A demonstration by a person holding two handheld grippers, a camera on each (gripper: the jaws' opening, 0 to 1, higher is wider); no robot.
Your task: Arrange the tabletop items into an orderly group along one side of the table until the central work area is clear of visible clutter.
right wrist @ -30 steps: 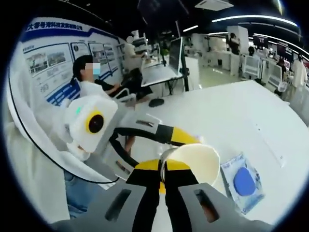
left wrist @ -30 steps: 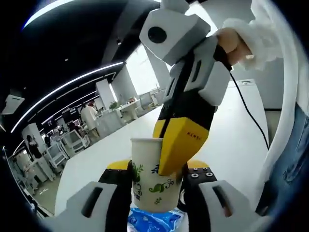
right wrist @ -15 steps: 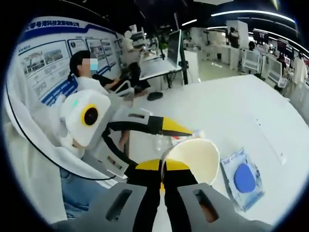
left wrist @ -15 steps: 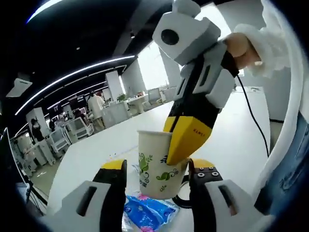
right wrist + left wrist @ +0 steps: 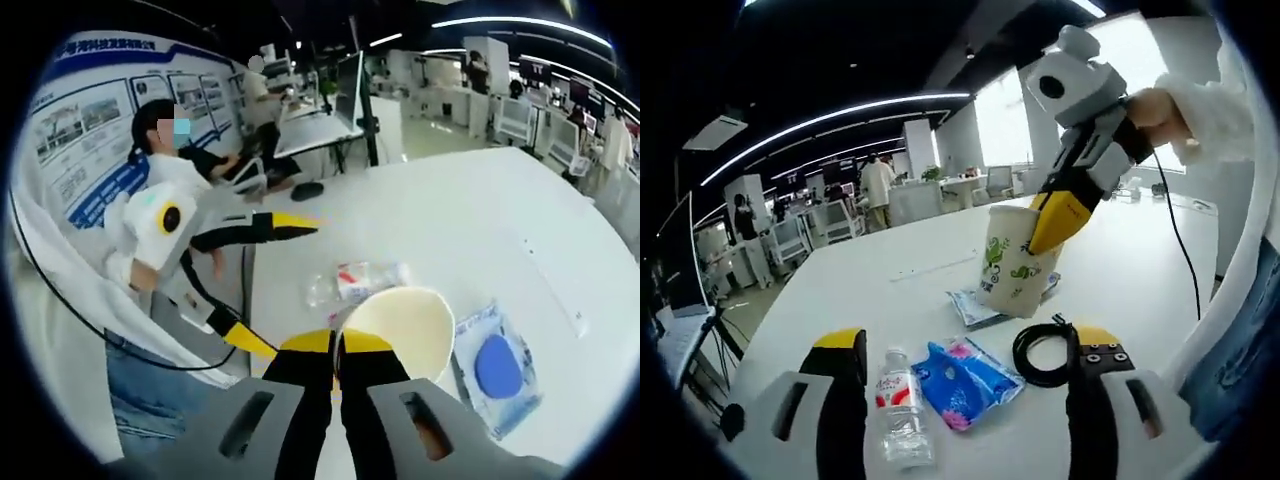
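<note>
Your right gripper (image 5: 337, 345) is pinched tight on the rim of the paper cup (image 5: 1015, 262), one jaw inside and one outside. Judge the cup light, thin-walled and easy to crush or slip, so grip gently at the rim. It rests, or nearly so, on the flat packet (image 5: 495, 368). Your left gripper (image 5: 965, 345) is wide open and holds nothing. On the table (image 5: 890, 285), nearer it than the cup, lie the bottle (image 5: 900, 420), blue pouch (image 5: 965, 380) and cable coil (image 5: 1045, 352).
</note>
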